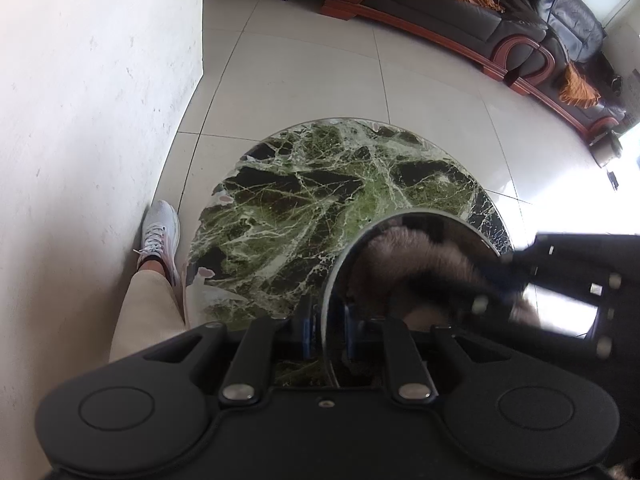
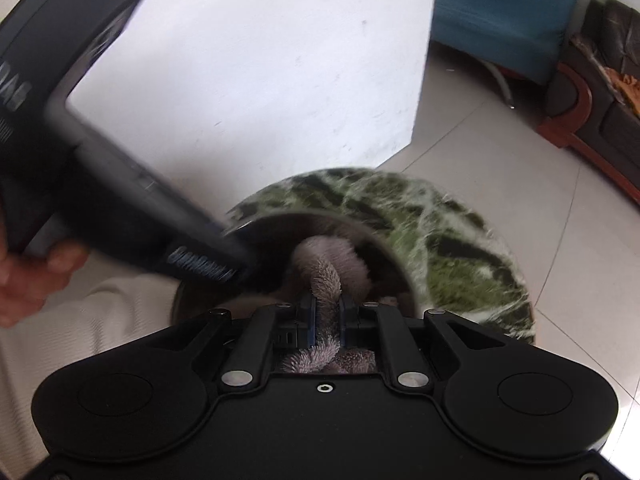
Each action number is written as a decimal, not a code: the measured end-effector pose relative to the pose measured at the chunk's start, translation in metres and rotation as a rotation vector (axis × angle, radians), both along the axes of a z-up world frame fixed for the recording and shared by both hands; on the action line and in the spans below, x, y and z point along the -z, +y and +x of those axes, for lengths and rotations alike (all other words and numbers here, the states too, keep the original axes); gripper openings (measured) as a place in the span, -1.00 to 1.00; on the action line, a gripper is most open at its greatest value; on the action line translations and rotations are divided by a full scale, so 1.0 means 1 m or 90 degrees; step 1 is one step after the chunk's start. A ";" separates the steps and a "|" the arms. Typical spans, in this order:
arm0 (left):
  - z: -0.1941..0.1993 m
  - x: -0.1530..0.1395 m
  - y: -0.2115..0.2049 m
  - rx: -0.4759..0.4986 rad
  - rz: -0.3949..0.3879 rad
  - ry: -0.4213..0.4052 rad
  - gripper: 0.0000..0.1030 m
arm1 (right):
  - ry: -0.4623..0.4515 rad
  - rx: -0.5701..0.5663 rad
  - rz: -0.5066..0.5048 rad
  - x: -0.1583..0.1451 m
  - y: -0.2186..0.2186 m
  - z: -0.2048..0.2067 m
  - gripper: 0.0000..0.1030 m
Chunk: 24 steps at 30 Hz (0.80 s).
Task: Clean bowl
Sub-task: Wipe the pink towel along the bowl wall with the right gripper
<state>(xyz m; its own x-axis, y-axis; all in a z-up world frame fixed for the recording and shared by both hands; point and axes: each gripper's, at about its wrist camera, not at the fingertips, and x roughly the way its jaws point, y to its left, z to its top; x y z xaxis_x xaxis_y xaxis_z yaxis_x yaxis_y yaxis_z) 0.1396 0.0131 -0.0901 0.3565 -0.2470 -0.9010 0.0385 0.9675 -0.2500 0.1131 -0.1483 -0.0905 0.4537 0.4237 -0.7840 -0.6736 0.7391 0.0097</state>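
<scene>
A shiny metal bowl (image 1: 460, 236) stands tilted over the round green marble table (image 1: 300, 200). My left gripper (image 1: 330, 320) is shut on the bowl's near rim, one pad on each side of the wall. A fluffy pinkish-grey cloth (image 1: 392, 256) lies inside the bowl. My right gripper (image 1: 492, 280) comes in blurred from the right and reaches into it. In the right wrist view my right gripper (image 2: 326, 308) is shut on a fold of the cloth (image 2: 324, 256), which presses into the bowl (image 2: 384, 256). The left gripper (image 2: 224, 264) clamps the rim at the left.
A white wall (image 1: 80, 120) stands close on the left. The person's trouser leg and white shoe (image 1: 160, 236) are beside the table, and a hand (image 2: 24, 280) holds the left gripper. A dark leather sofa (image 1: 480, 12) and a teal chair (image 2: 500, 12) stand across the tiled floor.
</scene>
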 end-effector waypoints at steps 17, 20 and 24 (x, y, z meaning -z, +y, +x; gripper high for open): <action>0.000 0.001 -0.001 0.001 0.000 0.000 -0.71 | 0.006 -0.007 0.006 0.000 0.003 -0.007 -0.81; 0.000 0.001 -0.001 0.002 0.000 0.000 -0.71 | -0.006 0.014 -0.005 -0.001 -0.004 0.004 -0.81; -0.001 0.001 -0.001 0.000 -0.002 -0.001 -0.71 | 0.014 0.020 -0.016 0.004 -0.012 -0.006 -0.81</action>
<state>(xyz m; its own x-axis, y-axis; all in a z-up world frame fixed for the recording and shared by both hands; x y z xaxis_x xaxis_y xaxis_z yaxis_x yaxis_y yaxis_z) 0.1387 0.0121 -0.0912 0.3576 -0.2499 -0.8998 0.0392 0.9667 -0.2529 0.1073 -0.1602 -0.0944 0.4491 0.3893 -0.8043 -0.6496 0.7602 0.0052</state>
